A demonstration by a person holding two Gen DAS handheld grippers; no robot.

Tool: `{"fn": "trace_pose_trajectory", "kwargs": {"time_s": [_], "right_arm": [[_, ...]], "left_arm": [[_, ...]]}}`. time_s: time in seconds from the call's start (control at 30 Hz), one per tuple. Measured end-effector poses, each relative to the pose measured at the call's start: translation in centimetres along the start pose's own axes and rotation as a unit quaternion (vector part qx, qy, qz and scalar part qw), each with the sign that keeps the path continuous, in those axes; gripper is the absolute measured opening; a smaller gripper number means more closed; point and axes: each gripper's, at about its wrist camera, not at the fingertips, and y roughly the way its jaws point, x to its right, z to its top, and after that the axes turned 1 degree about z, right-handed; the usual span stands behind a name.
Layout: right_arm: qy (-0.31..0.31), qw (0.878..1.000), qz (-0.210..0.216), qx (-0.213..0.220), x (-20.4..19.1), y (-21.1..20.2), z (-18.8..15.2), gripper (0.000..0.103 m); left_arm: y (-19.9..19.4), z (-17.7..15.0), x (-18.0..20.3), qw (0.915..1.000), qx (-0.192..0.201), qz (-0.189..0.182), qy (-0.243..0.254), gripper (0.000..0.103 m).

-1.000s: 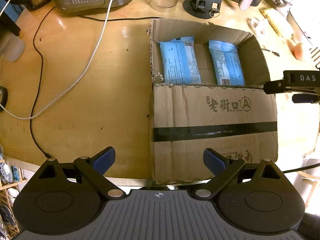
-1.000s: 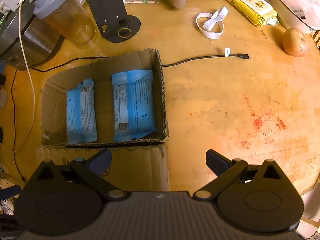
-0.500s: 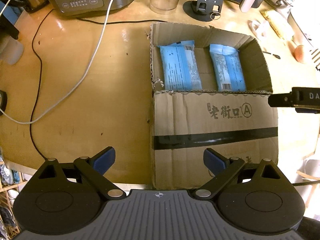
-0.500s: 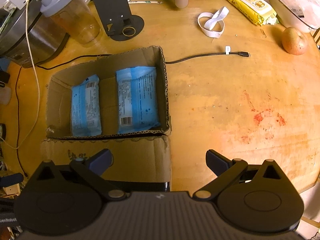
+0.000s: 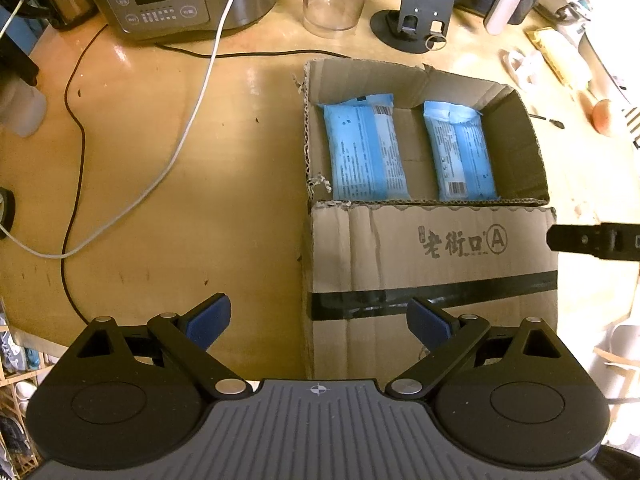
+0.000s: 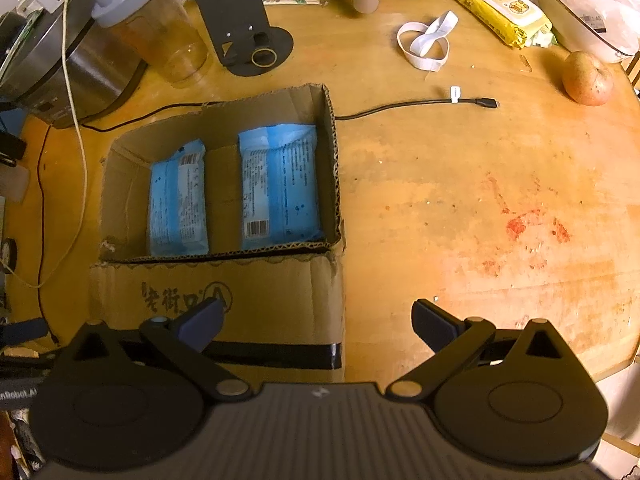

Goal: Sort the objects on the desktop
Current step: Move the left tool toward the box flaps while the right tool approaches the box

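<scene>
Cardboard box [image 6: 216, 296] ahead of both empty, spread claws, left gripper [image 5: 318, 322] and right gripper [image 6: 316, 322], holds two blue packets [image 6: 280, 188]; next probably fetching the yellow wipes pack [image 6: 502, 12] far ahead-right.

The brown corrugated cardboard box [image 5: 432, 248] bears dark printed characters and one black tape band across its front flap. Two pale blue plastic packets [image 6: 276, 188] inside carry fine dark print and white barcode patches. The honey-yellow wooden surface [image 6: 460, 184] shows reddish-orange smears. A yellow wipes pack [image 6: 502, 10] has a white label; the looped strap [image 6: 424, 42] is white, the apple [image 6: 587, 78] yellowish-red.
</scene>
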Motion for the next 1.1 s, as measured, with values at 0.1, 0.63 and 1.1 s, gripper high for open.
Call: {"fn": "trace_pose_trajectory", "kwargs": {"time_s": [0.1,0.63,1.1], "right_arm": [[-0.002,1.000,0.000,-0.001,0.0,0.0,-0.3,0.103],[-0.002,1.000,0.002,-0.009,0.2,-0.2,-1.5,0.103],[-0.001,1.000,0.001,-0.011,0.2,-0.1,-2.0,0.103]], "left_arm": [[0.0,0.0,0.0,1.0000,0.000,0.001,-0.001,0.097],[0.2,0.1,-0.1,1.0000,0.001,0.002,-0.001,0.097],[0.3,0.1,-0.1,1.0000,-0.001,0.001,-0.002,0.097]]}}
